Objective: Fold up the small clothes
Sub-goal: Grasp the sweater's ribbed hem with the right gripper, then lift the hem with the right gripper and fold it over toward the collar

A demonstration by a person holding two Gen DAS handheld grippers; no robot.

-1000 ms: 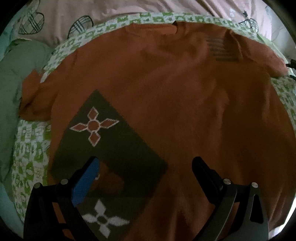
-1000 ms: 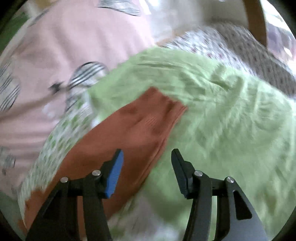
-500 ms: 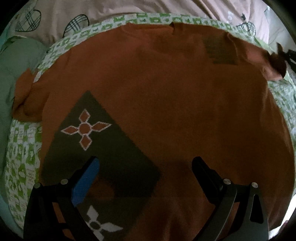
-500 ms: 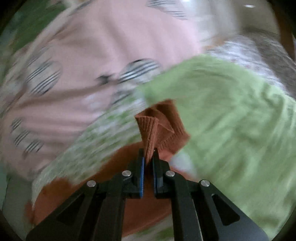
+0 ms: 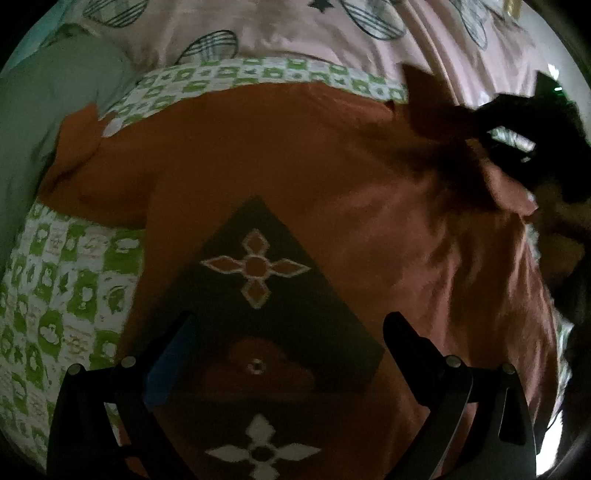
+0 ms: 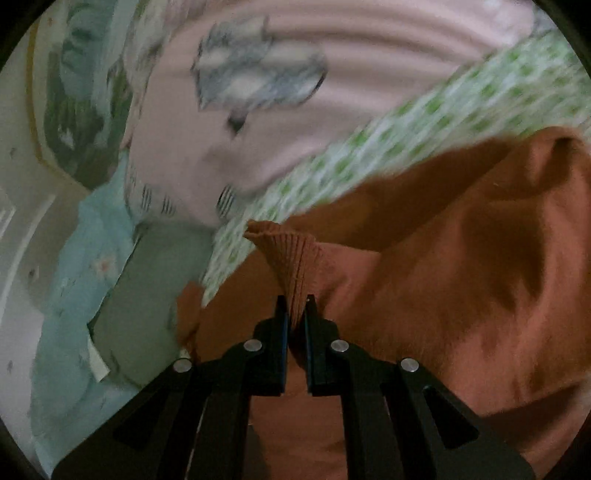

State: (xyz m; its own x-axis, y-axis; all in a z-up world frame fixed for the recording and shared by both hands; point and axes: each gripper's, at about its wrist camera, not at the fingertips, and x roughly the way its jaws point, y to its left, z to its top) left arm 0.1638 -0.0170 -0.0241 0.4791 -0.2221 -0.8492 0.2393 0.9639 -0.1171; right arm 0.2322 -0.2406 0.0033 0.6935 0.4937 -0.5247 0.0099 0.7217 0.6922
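Note:
An orange knit sweater (image 5: 303,158) with a dark panel and flower motifs lies spread on a green-and-white checked sheet (image 5: 66,280). My left gripper (image 5: 286,332) hovers open above the dark panel near the hem, with nothing between its fingers. My right gripper (image 6: 295,306) is shut on the ribbed cuff (image 6: 291,254) of the sweater's right sleeve, which stands up from the jaws. In the left wrist view the right gripper (image 5: 472,122) holds that sleeve folded inward over the sweater's upper right. The other sleeve (image 5: 77,147) lies flat at the left.
A pink quilt with striped ovals (image 5: 332,33) lies beyond the collar. A grey-green cloth (image 5: 48,110) sits at the left edge, with pale blue bedding (image 6: 74,266) beside it. A person's hand (image 5: 561,229) shows dimly at the right.
My right gripper closed on the sleeve cuff, lifted it and swept it inward across the sweater. The left gripper shifted toward the sweater's left side and stayed open.

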